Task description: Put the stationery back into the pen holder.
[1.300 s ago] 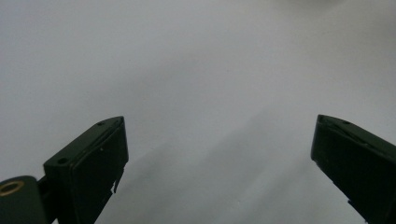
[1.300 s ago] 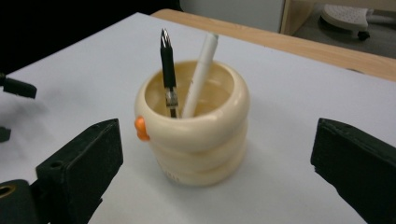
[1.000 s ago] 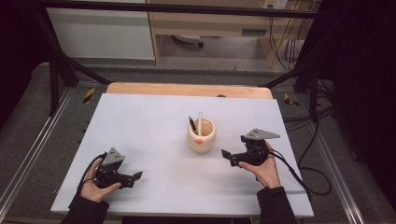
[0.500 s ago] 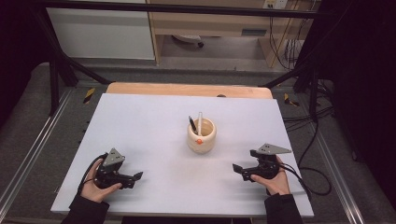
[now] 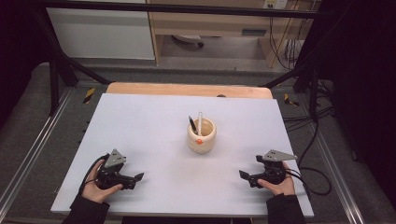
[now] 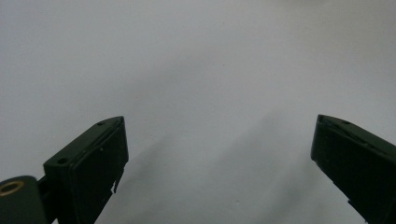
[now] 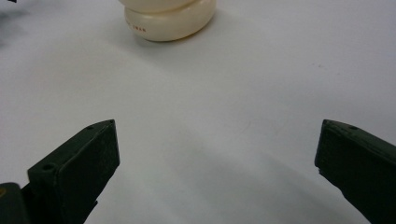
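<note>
Your left gripper and right gripper both rest low at the near edge of the white table, fingers spread wide and empty. The cream ceramic cup, holding a black pen and a white stick, stands at the table's centre, well apart from both.

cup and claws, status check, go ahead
Left claw open, empty, resting on table. Right claw open, empty, near side of cup. Cup upright mid-table, two pens inside. Nothing in the way.

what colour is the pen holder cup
Cream, with a small orange mark on the cup; clearest in the high view.
</note>
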The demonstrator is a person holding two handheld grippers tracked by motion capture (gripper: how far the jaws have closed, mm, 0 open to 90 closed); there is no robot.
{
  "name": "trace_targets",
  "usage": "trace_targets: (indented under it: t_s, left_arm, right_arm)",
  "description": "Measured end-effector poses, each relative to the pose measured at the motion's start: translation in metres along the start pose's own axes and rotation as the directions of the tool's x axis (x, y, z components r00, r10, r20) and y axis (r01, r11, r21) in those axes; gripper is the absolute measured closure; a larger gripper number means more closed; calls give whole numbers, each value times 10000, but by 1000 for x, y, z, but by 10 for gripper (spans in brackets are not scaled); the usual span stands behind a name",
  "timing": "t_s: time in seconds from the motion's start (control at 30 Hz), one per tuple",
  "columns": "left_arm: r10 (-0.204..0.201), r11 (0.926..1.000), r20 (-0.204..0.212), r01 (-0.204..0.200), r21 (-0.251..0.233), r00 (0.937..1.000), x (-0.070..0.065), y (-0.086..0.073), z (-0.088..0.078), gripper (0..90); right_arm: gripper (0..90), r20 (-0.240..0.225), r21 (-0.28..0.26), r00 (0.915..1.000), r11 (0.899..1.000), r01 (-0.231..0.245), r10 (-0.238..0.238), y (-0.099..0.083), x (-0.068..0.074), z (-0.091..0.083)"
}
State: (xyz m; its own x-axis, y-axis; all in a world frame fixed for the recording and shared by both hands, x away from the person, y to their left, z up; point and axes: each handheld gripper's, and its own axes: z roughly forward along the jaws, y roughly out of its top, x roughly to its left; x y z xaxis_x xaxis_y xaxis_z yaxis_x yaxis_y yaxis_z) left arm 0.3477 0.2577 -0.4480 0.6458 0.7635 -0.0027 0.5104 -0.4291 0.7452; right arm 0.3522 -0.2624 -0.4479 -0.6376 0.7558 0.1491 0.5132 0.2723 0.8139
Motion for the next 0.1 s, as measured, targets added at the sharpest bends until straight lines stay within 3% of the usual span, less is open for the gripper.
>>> trace_targets:
  t_s: [0.1]
  left_arm:
    - [20,10000,2,-20,-12,10000,0,1,0,41]
  right_arm:
    - [7,-28,48,10000,10000,-58,59,-1,-1,0]
